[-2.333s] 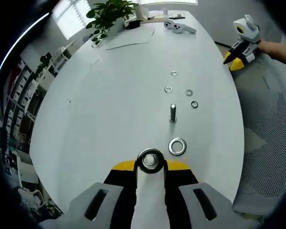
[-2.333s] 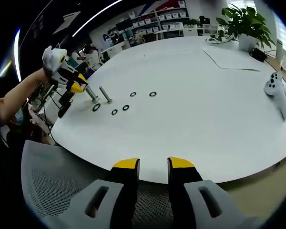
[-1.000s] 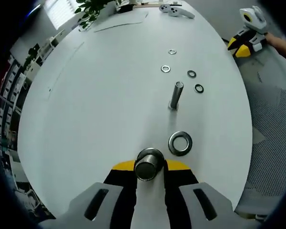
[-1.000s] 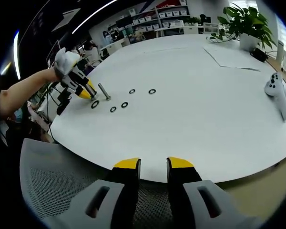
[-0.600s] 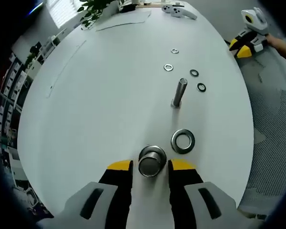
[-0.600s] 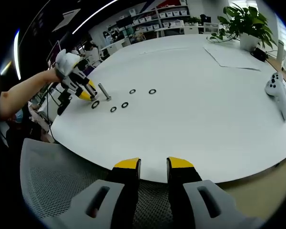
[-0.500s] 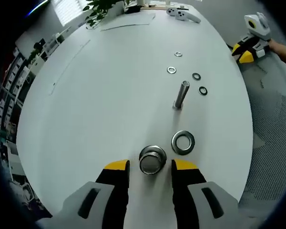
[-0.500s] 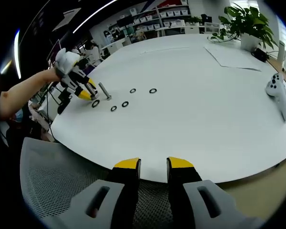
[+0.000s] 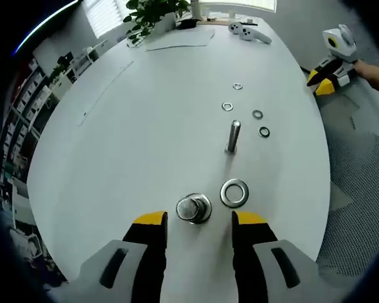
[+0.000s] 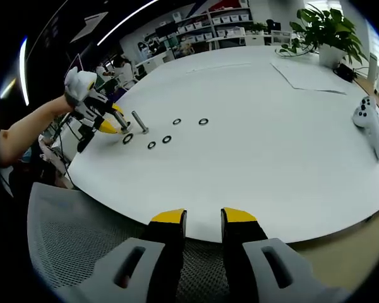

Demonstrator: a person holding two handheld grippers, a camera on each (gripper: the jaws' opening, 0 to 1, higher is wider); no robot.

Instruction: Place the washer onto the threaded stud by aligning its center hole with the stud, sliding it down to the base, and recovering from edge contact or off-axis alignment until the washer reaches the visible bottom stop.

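In the left gripper view a short metal stud (image 9: 192, 208) stands on the white table (image 9: 132, 145), seen almost end-on, with a washer ring around its foot. My left gripper (image 9: 199, 221) is open, its yellow tips either side of the stud and clear of it. A large loose washer (image 9: 234, 192) lies flat just right of it. A second, bare threaded stud (image 9: 232, 136) stands upright further off. In the right gripper view, my right gripper (image 10: 203, 218) hangs over a mesh chair with a narrow gap and nothing in it. Far left there, a hand holds the left gripper (image 10: 98, 117) by the studs (image 10: 139, 123).
Several small washers (image 9: 227, 106) lie beyond the bare stud. At the table's far end stand a potted plant (image 9: 148, 12), a sheet of paper (image 9: 180, 39) and a white game controller (image 9: 249, 31). A grey mesh chair (image 9: 360, 189) sits to the right. Shelves (image 10: 196, 28) line the room.
My left gripper was shut on the stud, then opened, let it go and drew back a little. The stud stays standing on the table. The right gripper has kept still.
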